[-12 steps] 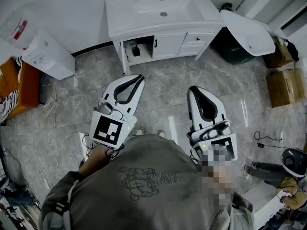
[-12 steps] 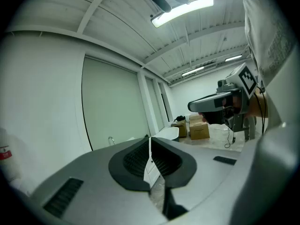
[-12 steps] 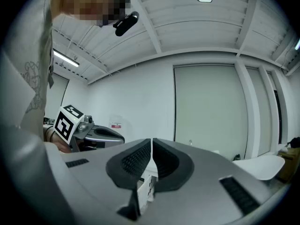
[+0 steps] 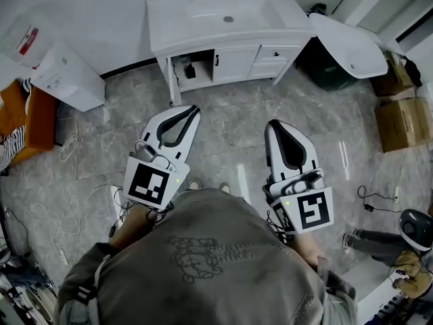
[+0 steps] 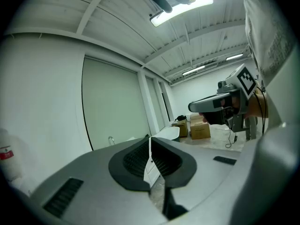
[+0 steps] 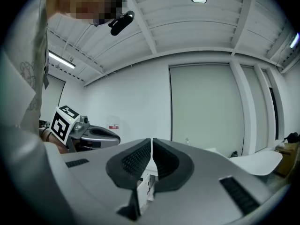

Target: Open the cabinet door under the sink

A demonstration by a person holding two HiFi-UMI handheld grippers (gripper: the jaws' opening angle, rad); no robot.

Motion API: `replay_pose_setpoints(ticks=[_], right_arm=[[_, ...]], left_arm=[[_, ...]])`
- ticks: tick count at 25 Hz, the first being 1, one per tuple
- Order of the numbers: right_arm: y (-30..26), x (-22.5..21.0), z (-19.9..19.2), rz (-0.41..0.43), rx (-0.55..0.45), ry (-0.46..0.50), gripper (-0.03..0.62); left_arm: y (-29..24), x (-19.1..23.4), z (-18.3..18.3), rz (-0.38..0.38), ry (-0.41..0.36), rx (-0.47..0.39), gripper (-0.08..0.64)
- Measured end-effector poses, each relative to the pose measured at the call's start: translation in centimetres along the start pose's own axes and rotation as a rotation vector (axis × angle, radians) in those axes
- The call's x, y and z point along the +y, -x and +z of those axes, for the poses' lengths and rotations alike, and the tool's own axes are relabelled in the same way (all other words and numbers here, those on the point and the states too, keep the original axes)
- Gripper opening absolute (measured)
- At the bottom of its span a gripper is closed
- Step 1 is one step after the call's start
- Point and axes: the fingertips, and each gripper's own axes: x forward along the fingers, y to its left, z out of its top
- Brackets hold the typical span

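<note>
The cabinet door (image 4: 235,63) under the sink (image 4: 226,13) is a white panel with a dark handle (image 4: 218,61) at its left edge, and it looks shut. The compartment (image 4: 193,70) just left of it shows a dark inside with something in it. From this far off it is hard to tell whether that bay has no door or has one swung open.

Against half a second ago almost nothing has changed. The sink sits a touch higher in the head view, and both grippers keep much the same pose. So no reach toward the handle has begun, and the task is probably at its very start.

The left gripper (image 4: 190,110) and the right gripper (image 4: 275,125) are both well short of the sink, over the floor (image 4: 230,131), pointing toward it. Each has its jaws pressed together on nothing. The door lies ahead of both, roughly between their two lines.
</note>
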Motion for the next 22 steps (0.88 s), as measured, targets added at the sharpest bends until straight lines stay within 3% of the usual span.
replay_pose_setpoints(ticks=[22], right_arm=[[5.6, -3.8, -2.5, 0.067, -0.012, -0.055, 0.034]], left_arm=[[-1.6, -7.5, 1.9, 0.039, -0.007, 0.007, 0.026]])
